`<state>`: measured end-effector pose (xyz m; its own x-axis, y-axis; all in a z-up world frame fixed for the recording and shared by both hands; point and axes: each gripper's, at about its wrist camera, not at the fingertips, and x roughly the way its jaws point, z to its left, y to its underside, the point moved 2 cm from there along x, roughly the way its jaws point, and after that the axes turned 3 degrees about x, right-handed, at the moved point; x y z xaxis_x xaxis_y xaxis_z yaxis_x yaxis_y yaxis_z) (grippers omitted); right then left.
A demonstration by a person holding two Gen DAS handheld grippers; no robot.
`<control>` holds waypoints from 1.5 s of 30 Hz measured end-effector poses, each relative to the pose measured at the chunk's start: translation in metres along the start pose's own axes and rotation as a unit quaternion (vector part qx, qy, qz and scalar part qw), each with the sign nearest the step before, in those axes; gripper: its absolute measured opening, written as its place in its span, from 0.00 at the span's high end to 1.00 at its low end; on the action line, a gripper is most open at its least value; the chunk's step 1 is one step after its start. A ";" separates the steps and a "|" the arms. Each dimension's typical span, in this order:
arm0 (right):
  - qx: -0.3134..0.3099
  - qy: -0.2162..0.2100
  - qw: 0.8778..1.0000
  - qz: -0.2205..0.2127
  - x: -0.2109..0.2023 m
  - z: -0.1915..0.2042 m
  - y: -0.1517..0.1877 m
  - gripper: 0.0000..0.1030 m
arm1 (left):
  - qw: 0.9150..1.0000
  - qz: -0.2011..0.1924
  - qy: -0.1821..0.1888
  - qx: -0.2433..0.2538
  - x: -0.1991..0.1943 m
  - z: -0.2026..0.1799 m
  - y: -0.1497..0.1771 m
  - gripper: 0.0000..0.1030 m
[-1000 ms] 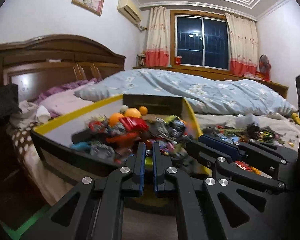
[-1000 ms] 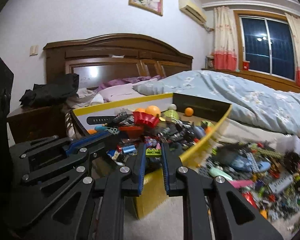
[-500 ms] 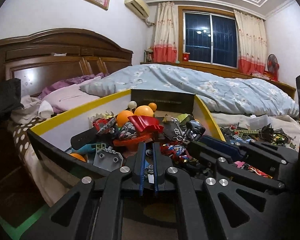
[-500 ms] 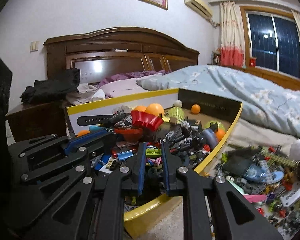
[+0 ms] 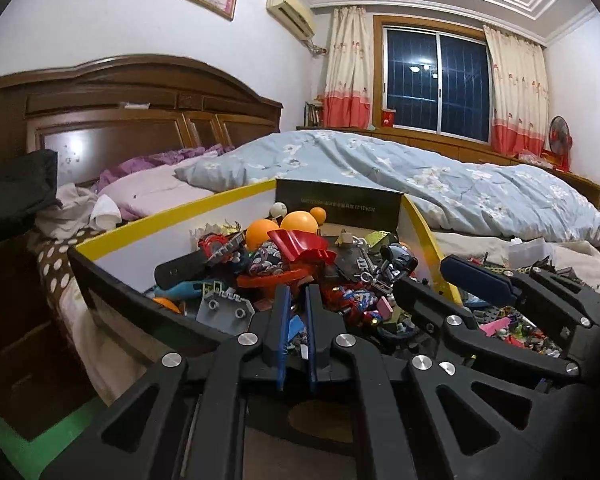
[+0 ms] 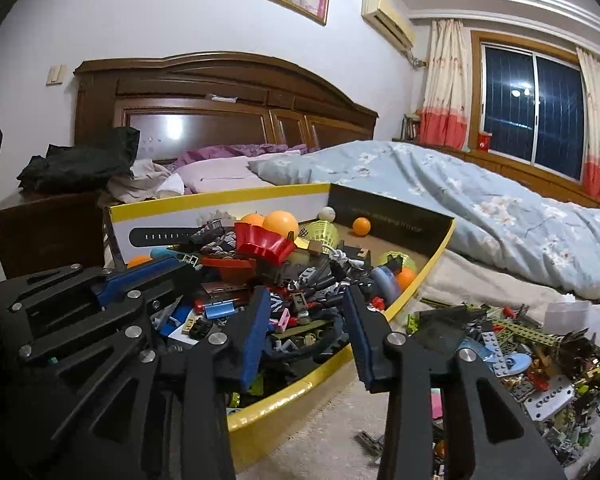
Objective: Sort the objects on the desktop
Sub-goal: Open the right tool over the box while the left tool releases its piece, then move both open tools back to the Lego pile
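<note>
A yellow-rimmed cardboard box (image 5: 220,204) (image 6: 432,256) lies on the bed, full of toy bricks, a red scoop-shaped piece (image 5: 300,246) (image 6: 262,244) and orange balls (image 5: 300,222) (image 6: 282,222). My left gripper (image 5: 296,320) hangs over the box's near edge with its jaws nearly closed; a small pale piece (image 5: 305,350) shows low in the narrow gap. My right gripper (image 6: 306,308) is open and empty over the box's toys. The left gripper also shows at the left of the right wrist view (image 6: 140,276), the right gripper at the right of the left wrist view (image 5: 480,280).
A loose pile of bricks and small toys (image 6: 520,352) (image 5: 512,320) lies on the bedsheet to the right of the box. A blue floral duvet (image 5: 420,176) is bunched behind. A wooden headboard (image 6: 220,96) and a nightstand with dark clothes (image 6: 80,164) stand at the left.
My right gripper has opened wide over the box; the green brick it held between its jaws is gone from them. Both grippers have moved in over the box.
</note>
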<state>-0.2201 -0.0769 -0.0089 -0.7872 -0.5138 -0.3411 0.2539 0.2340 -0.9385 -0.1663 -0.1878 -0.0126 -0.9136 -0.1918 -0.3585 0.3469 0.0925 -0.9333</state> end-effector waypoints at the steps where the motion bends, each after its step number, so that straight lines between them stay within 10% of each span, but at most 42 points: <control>1: 0.001 -0.001 1.000 -0.001 -0.003 0.000 0.000 0.63 | 1.000 0.006 0.001 -0.005 -0.002 0.000 -0.001 0.93; 11: 0.024 0.020 0.999 -0.026 -0.043 -0.003 -0.005 0.63 | 0.999 -0.028 0.020 -0.004 -0.040 -0.014 -0.003 0.93; 30: 0.070 0.038 0.995 0.061 -0.097 -0.013 0.056 0.63 | 0.999 0.011 0.041 0.012 -0.085 -0.051 0.045 0.92; 45: 0.133 0.070 0.988 0.024 -0.140 -0.051 0.073 0.63 | 0.995 -0.020 0.088 0.038 -0.103 -0.095 0.043 0.92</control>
<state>-0.1199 0.0545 -0.0273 -0.8359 -0.3837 -0.3925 0.4170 0.0208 -0.9087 -0.0775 -0.0711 -0.0143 -0.9476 -0.0191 -0.3188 0.3186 0.0130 -0.9478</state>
